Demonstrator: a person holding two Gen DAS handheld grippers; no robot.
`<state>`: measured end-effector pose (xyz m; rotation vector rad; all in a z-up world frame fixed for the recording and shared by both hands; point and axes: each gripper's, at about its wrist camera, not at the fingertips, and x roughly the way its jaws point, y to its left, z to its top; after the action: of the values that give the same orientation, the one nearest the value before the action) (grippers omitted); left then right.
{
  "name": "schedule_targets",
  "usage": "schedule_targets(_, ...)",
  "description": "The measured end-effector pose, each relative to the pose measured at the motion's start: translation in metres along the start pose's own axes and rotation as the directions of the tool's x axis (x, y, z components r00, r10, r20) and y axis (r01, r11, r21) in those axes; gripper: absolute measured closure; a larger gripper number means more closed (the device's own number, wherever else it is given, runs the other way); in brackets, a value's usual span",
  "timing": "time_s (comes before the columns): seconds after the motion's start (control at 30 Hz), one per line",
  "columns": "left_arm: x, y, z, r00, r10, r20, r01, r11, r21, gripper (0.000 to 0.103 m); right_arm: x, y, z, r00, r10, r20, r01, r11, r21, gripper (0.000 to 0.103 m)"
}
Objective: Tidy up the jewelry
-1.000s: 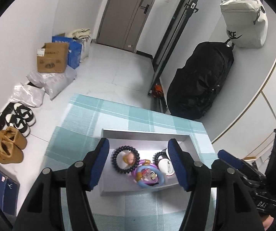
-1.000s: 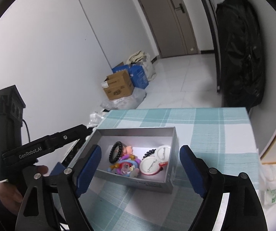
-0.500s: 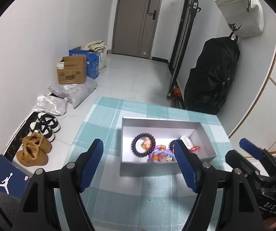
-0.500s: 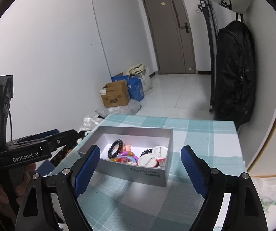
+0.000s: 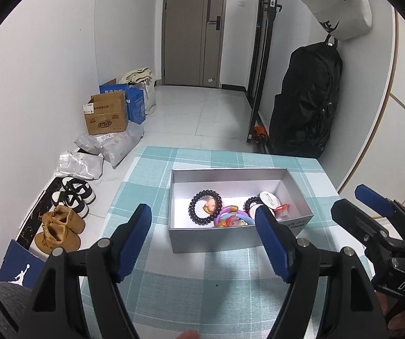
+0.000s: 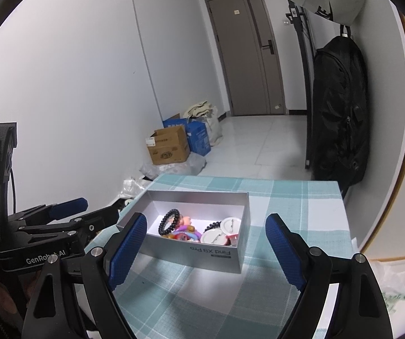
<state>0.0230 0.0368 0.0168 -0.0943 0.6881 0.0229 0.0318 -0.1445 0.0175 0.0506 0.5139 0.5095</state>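
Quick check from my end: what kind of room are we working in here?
Most likely a home entryway or hallway. A closed door stands at the far end, shoes line the wall on the tiled floor, and a black backpack hangs beside the checked tablecloth holding the jewelry box.

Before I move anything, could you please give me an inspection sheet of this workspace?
Surface: teal-and-white checked tablecloth on a table; bare apart from the box.
Job's things: open grey cardboard box holding a black beaded bracelet, a purple and blue ring and round white badges.
Clutter: nothing seen on the cloth.
Grippers: left gripper and right gripper both open, nothing between the blue pads, both short of the box.
Cables: a thin black cable beside the left gripper's handle.
Surroundings: brown cardboard carton, shoes, black hanging bag, closed door.
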Motion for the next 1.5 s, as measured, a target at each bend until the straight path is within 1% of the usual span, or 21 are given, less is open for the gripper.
schedule_targets(0.4,0.0004,-0.0070,-0.0009,1.000,0.009,0.005,-0.009,1.000,0.021,0.031,0.0028,0.0024,-0.0041,1.000,0.001,-0.017,-0.001,1.000,-0.013,0.017)
schedule_targets(0.57,0.0013,-0.0067,-0.0007,1.000,0.001,-0.004,-0.001,1.000,0.011,0.031,0.0039,0.0023,-0.0040,1.000,0.002,-0.020,-0.002,1.000,-0.007,0.017)
schedule_targets(1.5,0.0033,-0.0055,0.0006,1.000,-0.006,0.001,0.006,1.000,-0.002,0.031,0.0064,0.0031,-0.0063,0.999,0.003,-0.037,-0.003,1.000,-0.004,0.017)
